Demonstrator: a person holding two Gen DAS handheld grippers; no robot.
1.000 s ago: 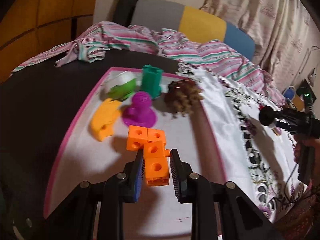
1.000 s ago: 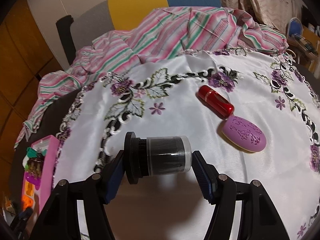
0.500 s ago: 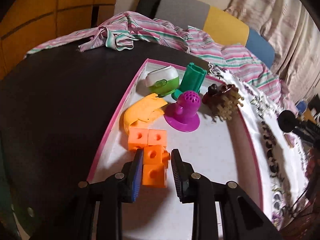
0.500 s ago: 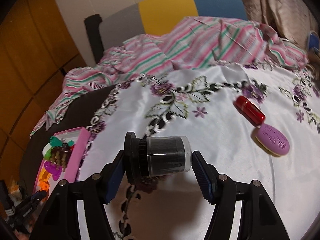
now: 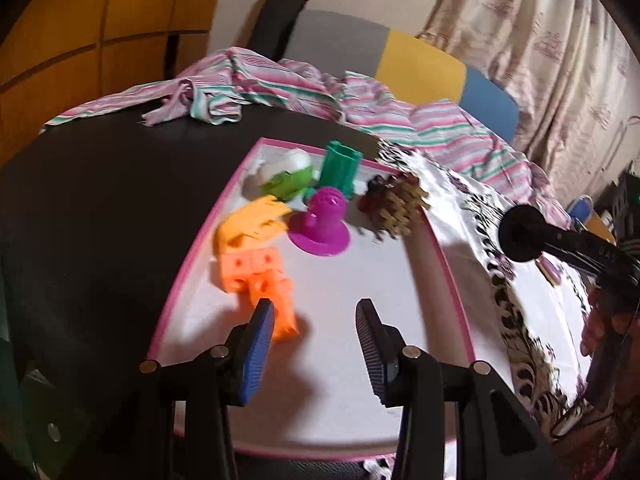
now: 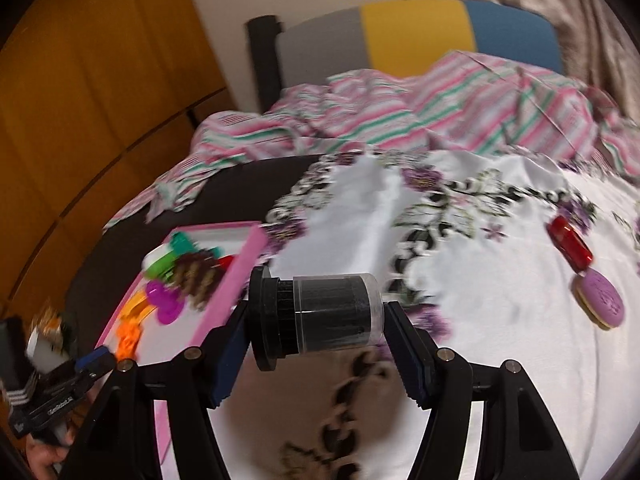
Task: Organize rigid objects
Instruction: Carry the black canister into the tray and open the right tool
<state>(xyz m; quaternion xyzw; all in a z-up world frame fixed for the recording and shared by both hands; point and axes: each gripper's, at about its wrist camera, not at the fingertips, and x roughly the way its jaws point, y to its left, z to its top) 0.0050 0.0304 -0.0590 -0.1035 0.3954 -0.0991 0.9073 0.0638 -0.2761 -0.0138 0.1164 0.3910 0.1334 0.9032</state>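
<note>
Now we have our left gripper [image 5: 316,336] spread wide over the pink tray [image 5: 188,268] and our right gripper [image 6: 316,320] clamped on a black jar [image 6: 320,314].

Low in the left wrist view, our left fingers [image 5: 256,356] hold nothing; the orange blocks [image 5: 260,280] lie on the tray just beside the left one. At centre of the right wrist view, we hold the jar sideways above the embroidered white cloth [image 6: 500,292]; a red capsule [image 6: 570,248] and purple oval [image 6: 600,304] lie at right.
</note>
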